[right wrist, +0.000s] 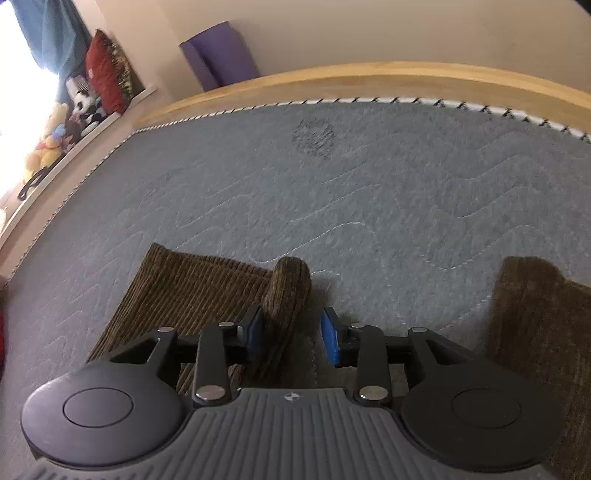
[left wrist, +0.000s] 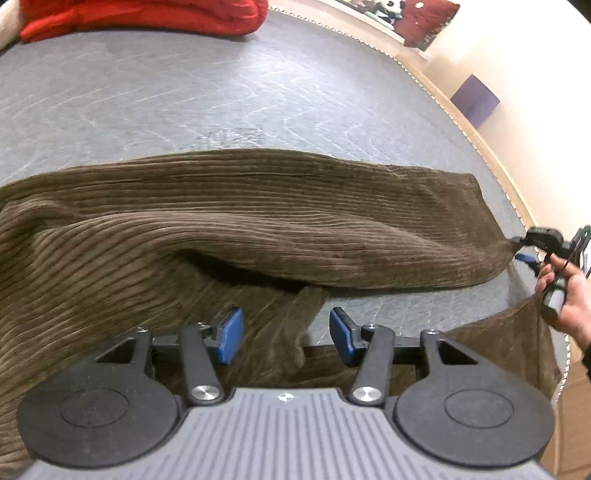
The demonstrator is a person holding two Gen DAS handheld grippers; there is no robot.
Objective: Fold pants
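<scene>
Brown corduroy pants [left wrist: 258, 206] lie across the grey quilted mattress [left wrist: 221, 92], one leg stretched to the right, the other partly under it. My left gripper [left wrist: 286, 332] hovers open over the lower leg, nothing pressed between its blue pads. At the far right a hand holds my right gripper [left wrist: 517, 249] at the end of the upper leg. In the right wrist view, a rolled edge of the pants' hem [right wrist: 291, 291] stands between the right gripper's [right wrist: 291, 338] pads. It touches the left pad, with a gap to the right pad. A second leg end [right wrist: 535, 314] lies to the right.
A red cloth [left wrist: 147, 14] lies at the mattress's far edge. A wooden bed frame [right wrist: 369, 77] borders the mattress, with a purple rolled mat [right wrist: 218, 59] behind it. Soft toys [right wrist: 48, 144] and a red pillow [right wrist: 103, 74] fill a shelf at the left.
</scene>
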